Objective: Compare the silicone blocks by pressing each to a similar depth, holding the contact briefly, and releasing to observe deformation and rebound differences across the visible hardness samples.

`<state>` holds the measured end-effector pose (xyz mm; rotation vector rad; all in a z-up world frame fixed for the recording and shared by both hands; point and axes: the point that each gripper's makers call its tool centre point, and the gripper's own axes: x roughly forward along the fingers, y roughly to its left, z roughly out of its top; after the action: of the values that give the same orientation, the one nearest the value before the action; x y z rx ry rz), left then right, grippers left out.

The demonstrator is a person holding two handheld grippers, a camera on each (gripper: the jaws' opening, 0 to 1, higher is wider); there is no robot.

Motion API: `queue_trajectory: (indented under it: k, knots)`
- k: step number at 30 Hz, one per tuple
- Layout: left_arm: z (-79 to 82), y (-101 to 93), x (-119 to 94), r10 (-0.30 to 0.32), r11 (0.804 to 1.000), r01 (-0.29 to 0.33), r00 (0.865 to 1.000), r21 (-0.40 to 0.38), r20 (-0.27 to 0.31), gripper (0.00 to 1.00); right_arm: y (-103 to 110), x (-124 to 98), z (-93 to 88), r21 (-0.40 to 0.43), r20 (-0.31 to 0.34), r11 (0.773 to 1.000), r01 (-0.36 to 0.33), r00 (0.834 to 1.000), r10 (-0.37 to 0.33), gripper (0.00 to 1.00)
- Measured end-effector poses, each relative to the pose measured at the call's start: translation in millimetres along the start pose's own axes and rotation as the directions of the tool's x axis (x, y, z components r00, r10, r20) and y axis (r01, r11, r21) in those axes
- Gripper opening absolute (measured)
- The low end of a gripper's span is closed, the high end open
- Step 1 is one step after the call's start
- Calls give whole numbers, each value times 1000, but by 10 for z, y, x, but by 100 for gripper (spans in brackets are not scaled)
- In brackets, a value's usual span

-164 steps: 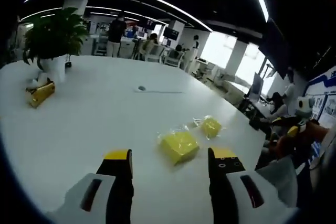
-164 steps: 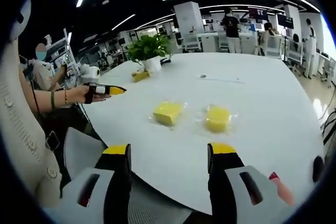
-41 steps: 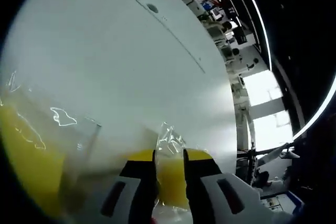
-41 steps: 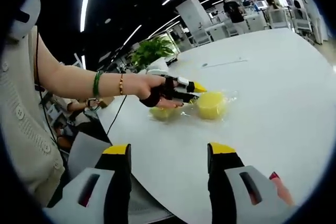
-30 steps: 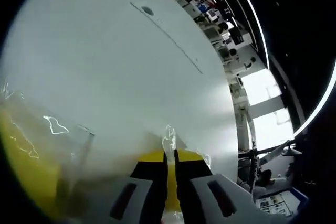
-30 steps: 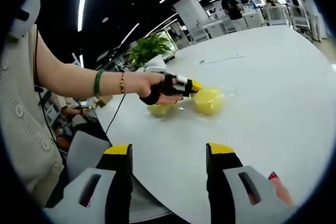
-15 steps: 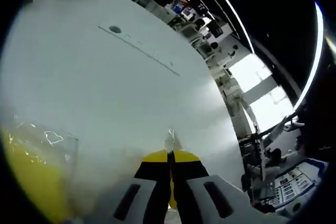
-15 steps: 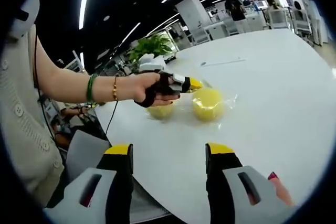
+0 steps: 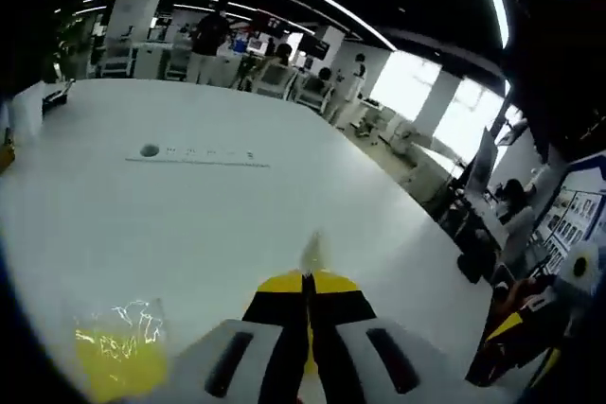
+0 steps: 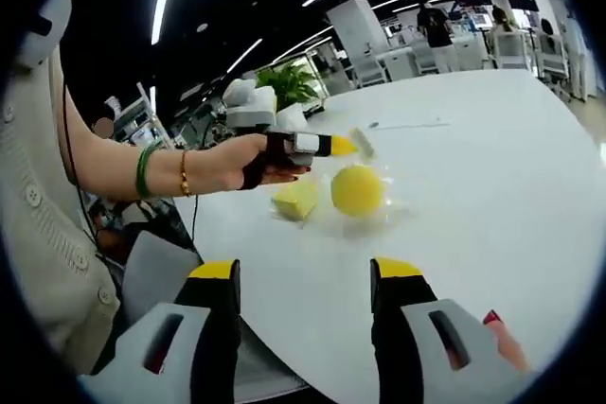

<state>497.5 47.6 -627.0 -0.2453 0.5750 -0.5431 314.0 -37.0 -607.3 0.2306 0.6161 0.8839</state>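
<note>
Right gripper view: I see my right gripper (image 10: 305,276) at 6 o'clock, jaws wide apart, holding nothing. On the white table (image 10: 492,177) lie a round yellow silicone block (image 10: 357,189) and, touching it at 9 o'clock, a square yellow silicone block (image 10: 296,200), both in clear wrap. My left gripper (image 10: 341,146) hovers above them, jaws pinched together on a scrap of clear film (image 10: 363,142).
</note>
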Motion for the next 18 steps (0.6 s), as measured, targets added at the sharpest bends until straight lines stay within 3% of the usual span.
queue_trajectory:
  k: [6, 18]
  knots:
    - [40, -153, -126, -48, 997, 48, 999, 59, -10, 0, 52, -33, 48, -26, 1, 1000, 7, 1000, -7, 51]
    - [185, -280, -467, -76, 985, 71, 997, 156, 21, 0, 184, -141, 255, -106, 13, 994, 26, 1000, -25, 52]
